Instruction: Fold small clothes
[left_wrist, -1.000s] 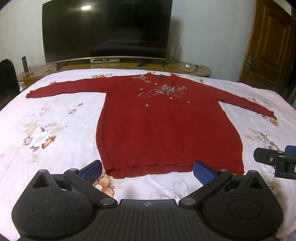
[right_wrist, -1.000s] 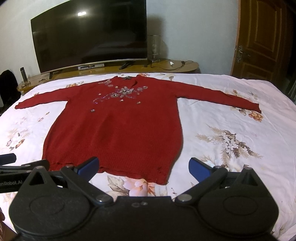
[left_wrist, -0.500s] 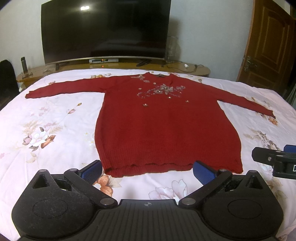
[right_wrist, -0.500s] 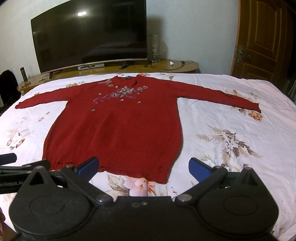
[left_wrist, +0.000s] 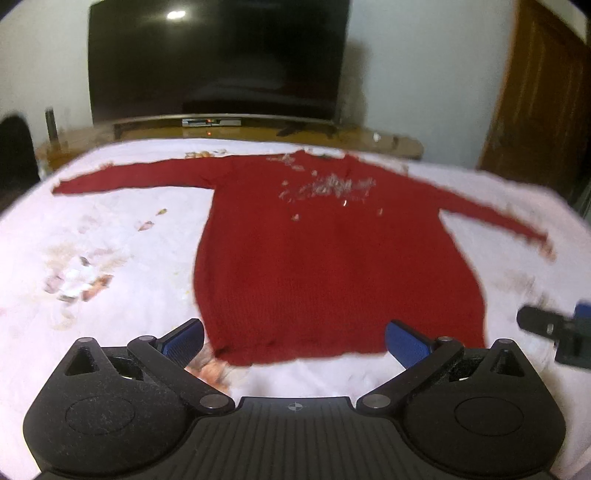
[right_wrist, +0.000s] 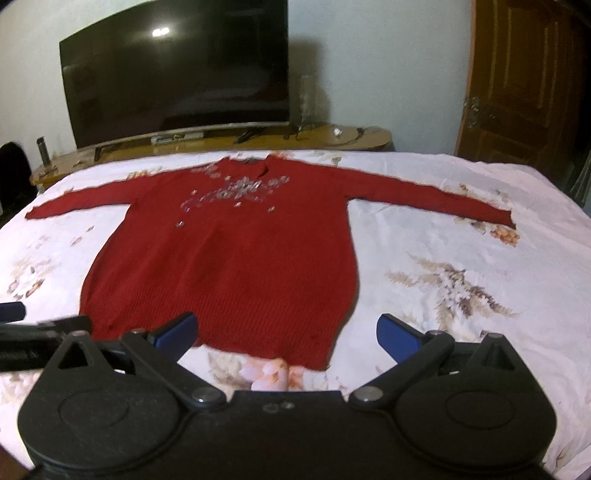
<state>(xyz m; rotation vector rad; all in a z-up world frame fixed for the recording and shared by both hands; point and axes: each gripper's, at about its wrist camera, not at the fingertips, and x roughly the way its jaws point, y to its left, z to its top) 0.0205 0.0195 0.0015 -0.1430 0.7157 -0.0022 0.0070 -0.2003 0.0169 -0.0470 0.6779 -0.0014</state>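
Note:
A red long-sleeved knit sweater (left_wrist: 332, 266) with sequin trim on the chest lies flat and face up on the bed, sleeves spread out to both sides; it also shows in the right wrist view (right_wrist: 236, 266). My left gripper (left_wrist: 293, 341) is open and empty, hovering at the hem's left part. My right gripper (right_wrist: 286, 332) is open and empty at the hem's right part. Each gripper shows at the edge of the other's view: the right gripper (left_wrist: 554, 326) and the left gripper (right_wrist: 40, 328).
The bed has a white floral sheet (right_wrist: 461, 288). Beyond its far edge stand a wooden TV bench (right_wrist: 332, 138) and a large dark television (right_wrist: 177, 74). A brown door (right_wrist: 524, 92) is at the right. A dark chair (left_wrist: 14, 155) is at the far left.
Both grippers have moved forward and slightly down toward the sweater's hem; the views are now motion-blurred. The sweater has not moved and both grippers stay open.

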